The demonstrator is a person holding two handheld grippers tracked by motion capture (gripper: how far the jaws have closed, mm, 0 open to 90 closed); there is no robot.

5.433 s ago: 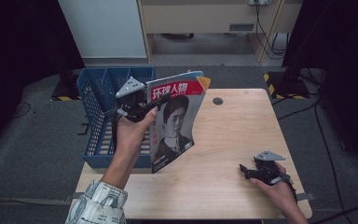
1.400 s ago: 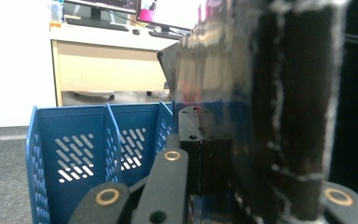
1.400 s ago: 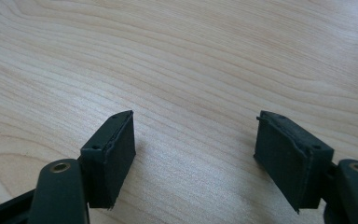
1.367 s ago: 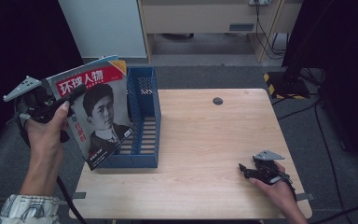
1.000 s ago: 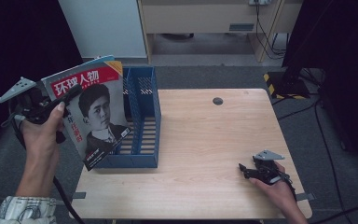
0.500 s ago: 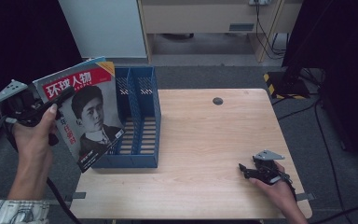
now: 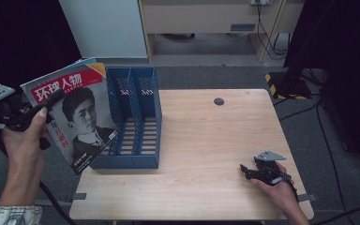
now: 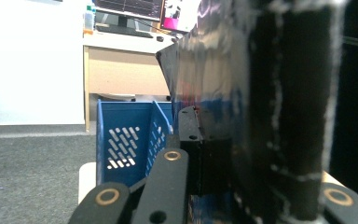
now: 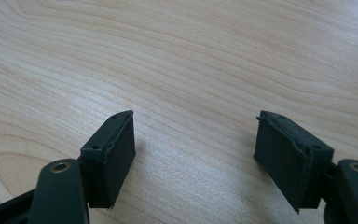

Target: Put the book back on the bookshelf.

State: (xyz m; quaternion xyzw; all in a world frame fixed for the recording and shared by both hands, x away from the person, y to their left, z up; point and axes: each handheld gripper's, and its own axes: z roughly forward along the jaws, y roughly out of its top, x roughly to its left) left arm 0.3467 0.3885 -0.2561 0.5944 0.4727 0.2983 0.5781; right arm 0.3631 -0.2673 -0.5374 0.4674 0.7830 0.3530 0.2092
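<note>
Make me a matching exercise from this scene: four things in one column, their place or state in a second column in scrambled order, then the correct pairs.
Things:
1. glossy magazine with a red title band and a portrait cover
2. blue plastic slotted file rack
3. right gripper
4. small dark round disc

Places or states:
A. rests low on the light wooden table near its right front corner, jaws open with nothing between them
B. stands at the table's left edge
C. lies alone near the table's far edge
D. clamped in the left gripper, held up left of the table

Pairs: 1-D, 2-B, 3-A, 4-C

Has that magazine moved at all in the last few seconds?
Yes. The magazine, clamped in the left gripper, was over the table's left part in front of the blue file rack; now it hangs left of the rack, beyond the table edge.
</note>
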